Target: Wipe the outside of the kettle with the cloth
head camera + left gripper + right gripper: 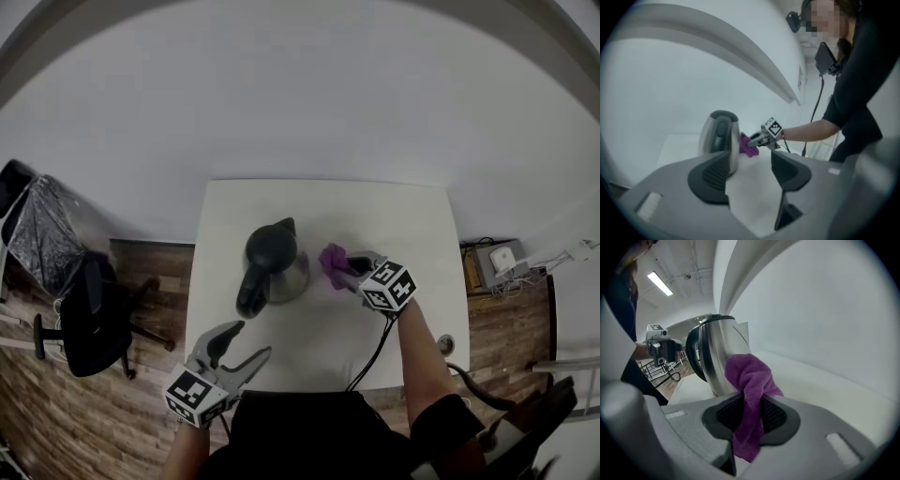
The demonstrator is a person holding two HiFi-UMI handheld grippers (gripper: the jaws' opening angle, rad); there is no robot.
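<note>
The right gripper (750,414) is clamped on the purple cloth (751,378), whose bunched end pokes past its tips just beside the kettle (718,357)'s steel side. The left gripper (750,169) has its 2 jaws spread and empty. The kettle stands ahead of it, apart, on the white table (412,225).

Head view: from above, looking steeply down; the whole white table (412,216) sits mid-frame, far off.
Left gripper view: low and nearly level, with the kettle (719,140) left of centre, some way off.
Right gripper view: close on the kettle, centre left.
Shared: the kettle appears in all three views. Each gripper view also shows the other gripper: right gripper (753,139), left gripper (663,352).
</note>
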